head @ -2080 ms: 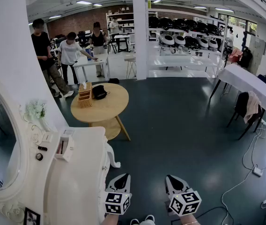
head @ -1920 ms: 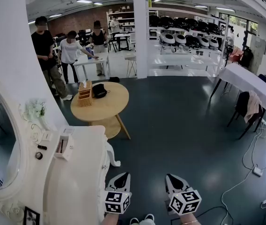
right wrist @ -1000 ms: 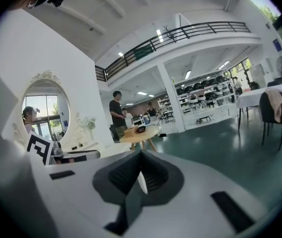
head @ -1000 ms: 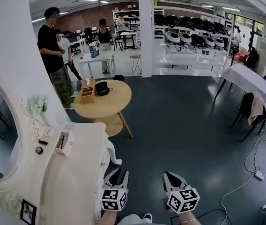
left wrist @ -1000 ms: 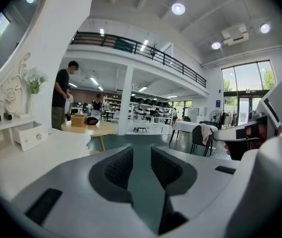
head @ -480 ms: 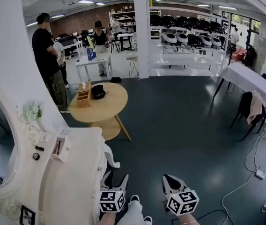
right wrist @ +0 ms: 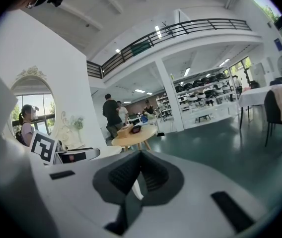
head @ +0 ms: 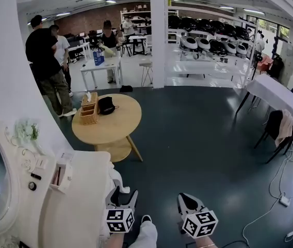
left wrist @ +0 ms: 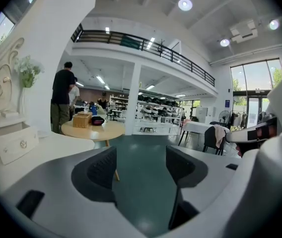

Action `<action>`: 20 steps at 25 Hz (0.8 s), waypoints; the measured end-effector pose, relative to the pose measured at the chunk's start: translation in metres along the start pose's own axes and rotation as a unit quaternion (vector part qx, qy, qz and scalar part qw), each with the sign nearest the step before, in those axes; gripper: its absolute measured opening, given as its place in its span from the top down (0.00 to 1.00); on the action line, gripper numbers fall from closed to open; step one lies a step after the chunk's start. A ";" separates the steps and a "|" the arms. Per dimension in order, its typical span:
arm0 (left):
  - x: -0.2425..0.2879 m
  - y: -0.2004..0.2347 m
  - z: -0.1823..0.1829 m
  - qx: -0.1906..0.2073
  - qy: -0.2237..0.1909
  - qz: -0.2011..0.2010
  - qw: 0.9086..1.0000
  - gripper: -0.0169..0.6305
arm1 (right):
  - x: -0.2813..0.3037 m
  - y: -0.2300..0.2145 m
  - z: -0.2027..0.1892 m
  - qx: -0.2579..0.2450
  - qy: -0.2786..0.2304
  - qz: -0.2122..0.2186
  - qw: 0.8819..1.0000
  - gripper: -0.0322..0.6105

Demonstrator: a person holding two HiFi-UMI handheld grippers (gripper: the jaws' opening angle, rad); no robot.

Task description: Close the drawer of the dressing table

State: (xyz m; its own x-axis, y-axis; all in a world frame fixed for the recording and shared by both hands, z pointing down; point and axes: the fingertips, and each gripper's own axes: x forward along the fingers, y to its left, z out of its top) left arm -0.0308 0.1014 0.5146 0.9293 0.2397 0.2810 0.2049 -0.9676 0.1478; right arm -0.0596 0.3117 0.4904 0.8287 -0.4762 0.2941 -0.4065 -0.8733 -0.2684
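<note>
The white dressing table [head: 79, 190] with its oval mirror fills the lower left of the head view, and its top shows at the left of the left gripper view [left wrist: 56, 143]. The tabletop's rim hides its drawer front. My left gripper [head: 124, 194] hangs just off the table's front right corner. Its jaws are opening and stand wide, with only floor between them [left wrist: 141, 155]. My right gripper [head: 184, 198] is further right over the dark floor, and its pads meet on nothing [right wrist: 141, 157].
A round wooden table [head: 105, 123] with a wooden organiser and a black bag stands ahead. People [head: 43, 66] stand at the back left. A white-clothed table [head: 278, 99], a chair [head: 280, 130] and floor cables [head: 286, 200] are on the right. My leg and shoe [head: 145, 226] show between the grippers.
The left jaws have gone from nearly shut to wide open. Both grippers have drawn back from the table's front, lower in the head view. The person in black moved off to the back left.
</note>
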 end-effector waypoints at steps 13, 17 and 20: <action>0.107 0.110 0.057 -0.019 -0.014 0.024 0.999 0.52 | 0.174 0.033 0.055 -0.029 0.025 0.050 0.998 0.95; 0.119 0.141 0.063 -0.025 -0.016 0.039 0.999 0.52 | 0.209 0.050 0.060 -0.043 0.038 0.069 0.996 0.95; 0.123 0.162 0.062 -0.031 -0.016 0.058 0.998 0.54 | 0.230 0.060 0.062 -0.051 0.045 0.083 0.994 0.95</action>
State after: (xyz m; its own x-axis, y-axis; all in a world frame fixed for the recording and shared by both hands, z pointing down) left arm 0.1352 -0.0306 0.5143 0.9554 0.1229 0.2686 0.0770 -0.9815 0.1753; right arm 0.1301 0.1565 0.4853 0.7109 -0.6180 0.3358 -0.5760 -0.7855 -0.2262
